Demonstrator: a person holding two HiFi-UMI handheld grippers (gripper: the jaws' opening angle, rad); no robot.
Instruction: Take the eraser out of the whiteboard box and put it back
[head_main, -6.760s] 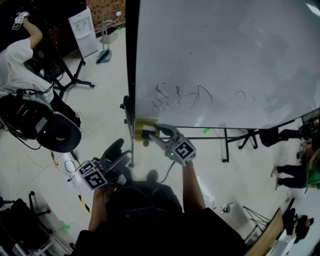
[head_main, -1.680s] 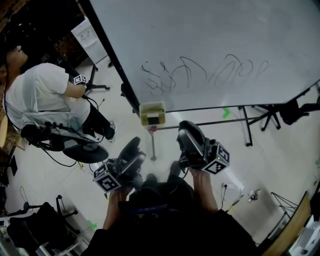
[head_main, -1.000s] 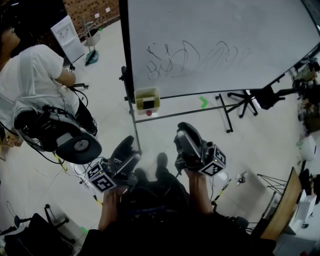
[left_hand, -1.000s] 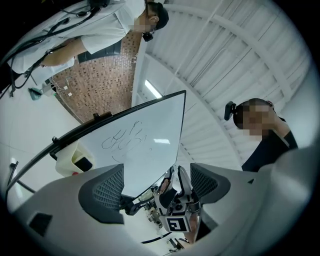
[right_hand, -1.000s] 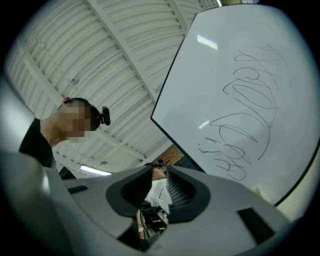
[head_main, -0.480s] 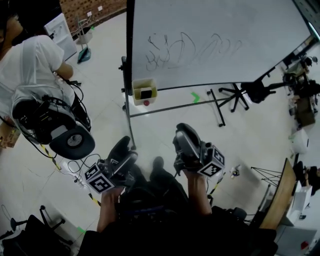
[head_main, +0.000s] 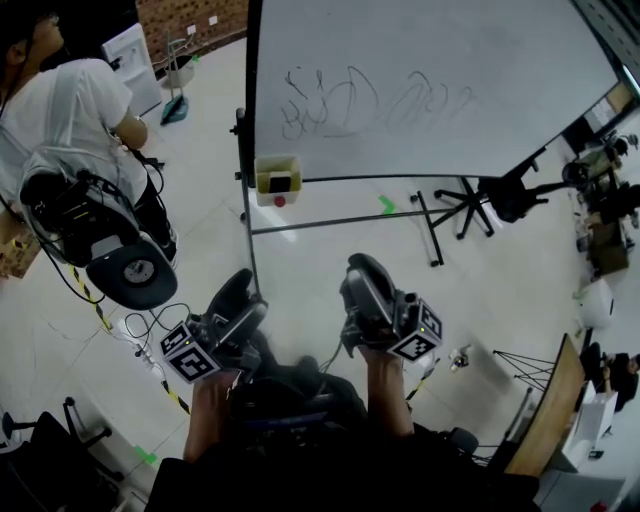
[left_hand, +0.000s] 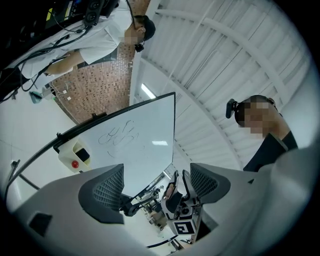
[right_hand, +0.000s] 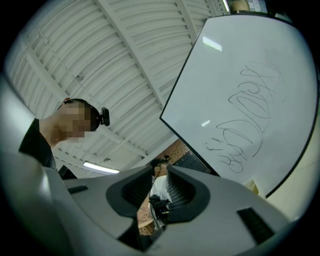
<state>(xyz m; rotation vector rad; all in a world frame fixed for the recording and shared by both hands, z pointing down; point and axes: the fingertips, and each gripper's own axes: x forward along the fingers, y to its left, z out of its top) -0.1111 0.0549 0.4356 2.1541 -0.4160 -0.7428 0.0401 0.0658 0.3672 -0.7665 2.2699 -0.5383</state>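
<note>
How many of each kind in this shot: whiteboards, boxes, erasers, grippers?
whiteboard: 1
whiteboard box, hung at the board's lower left corner: 1
eraser, dark, inside the box: 1
grippers: 2 (left gripper, right gripper, both empty)
Total: 5

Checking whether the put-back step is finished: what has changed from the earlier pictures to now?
The right gripper has left the whiteboard box and drawn back beside the left gripper, jaws slightly apart, empty. Both now sit farther from the whiteboard. The eraser lies in the box. Unchanged: the scribbles, the left gripper open and empty.
</note>
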